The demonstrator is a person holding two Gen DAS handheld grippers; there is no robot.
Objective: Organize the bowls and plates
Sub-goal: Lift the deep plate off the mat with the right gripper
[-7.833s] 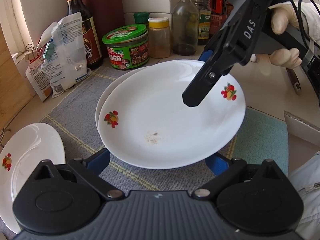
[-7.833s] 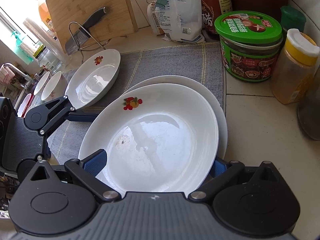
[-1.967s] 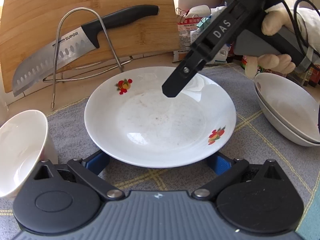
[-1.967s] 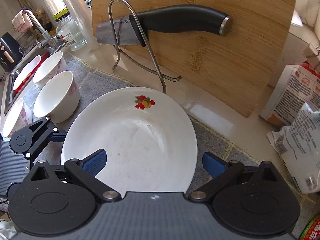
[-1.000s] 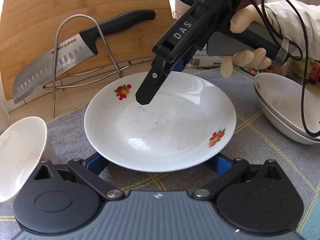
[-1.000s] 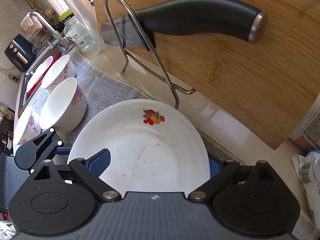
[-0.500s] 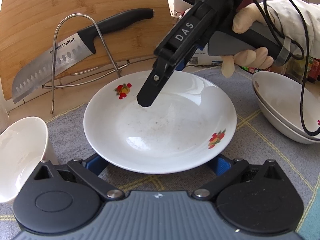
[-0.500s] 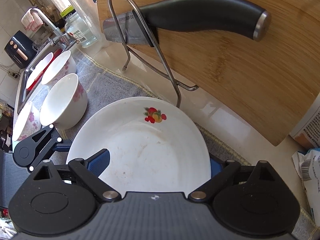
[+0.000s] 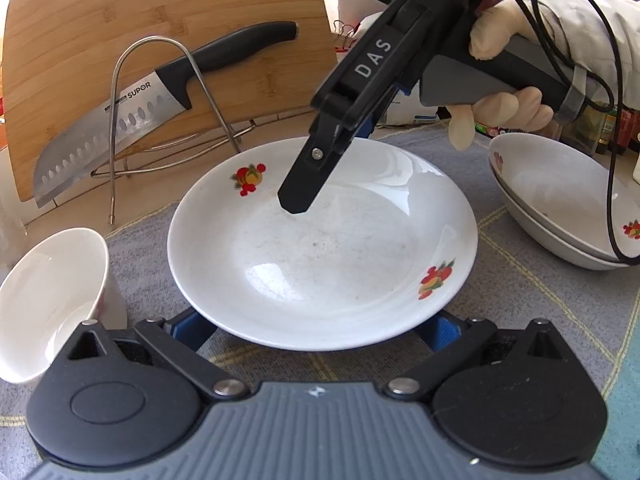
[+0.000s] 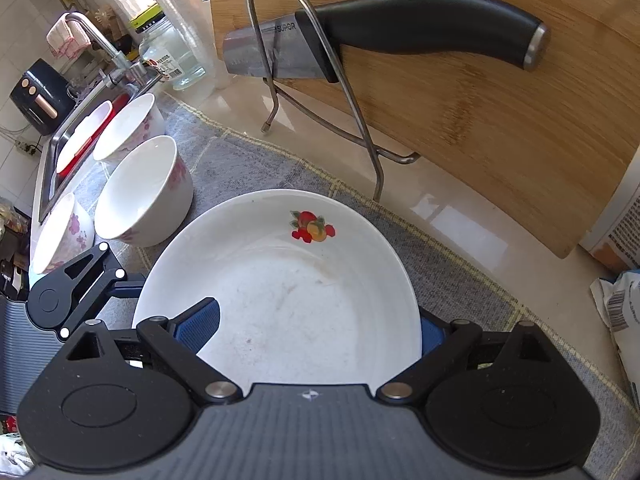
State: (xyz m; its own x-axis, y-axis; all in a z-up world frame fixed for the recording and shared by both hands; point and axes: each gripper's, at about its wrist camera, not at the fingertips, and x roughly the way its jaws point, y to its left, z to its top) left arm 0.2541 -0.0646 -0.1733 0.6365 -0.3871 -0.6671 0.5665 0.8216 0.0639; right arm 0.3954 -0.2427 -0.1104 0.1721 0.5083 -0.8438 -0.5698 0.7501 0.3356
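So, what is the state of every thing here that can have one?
Plate: lying on mat, empty, smeared.
Two other plates: stacked.
Bowls: upright, empty.
Knife: propped against cutting board.
Left claw: open, at near rim.
Right claw: open, astride far rim.

- Board [image 10: 500, 128] and knife rack [image 10: 320, 92] are blocking behind plate [image 9: 320, 248].
- Bowls [image 10: 140, 192] are crowding its left, stacked plates [image 9: 560, 216] its right.
- Mat [image 10: 248, 168] is lying bare between bowls and rack.
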